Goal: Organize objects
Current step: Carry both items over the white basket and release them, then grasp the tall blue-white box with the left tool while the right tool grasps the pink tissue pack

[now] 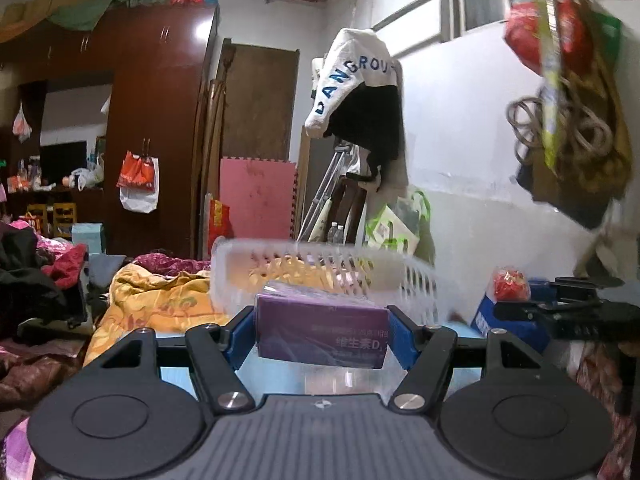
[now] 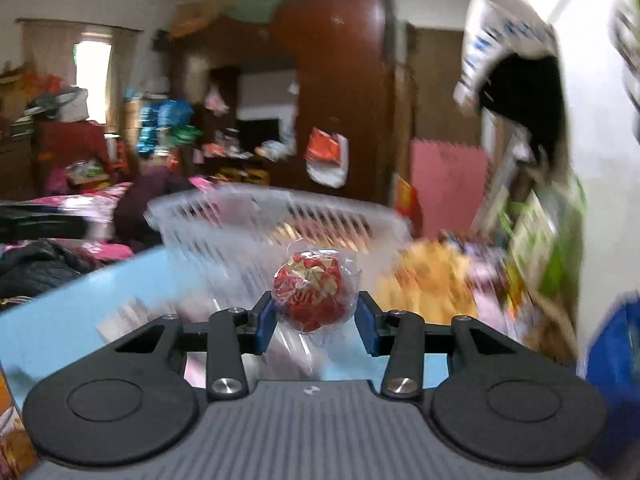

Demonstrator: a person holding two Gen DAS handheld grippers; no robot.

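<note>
I have my left tool (image 1: 322, 334) closed partway on a purple box (image 1: 322, 336), held just short of the white slatted basket (image 1: 320, 268) on the light-blue bench (image 1: 276, 376), while my right tool (image 2: 316, 318) pinches a plastic-wrapped red ball (image 2: 310, 298) before that same basket.

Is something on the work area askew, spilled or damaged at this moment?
Nothing looks spilled or damaged. The left gripper holds a purple box level, and the right gripper holds a red wrapped ball, both before the white basket, which stands upright. The right wrist view is blurred, so fine detail there is uncertain.
</note>
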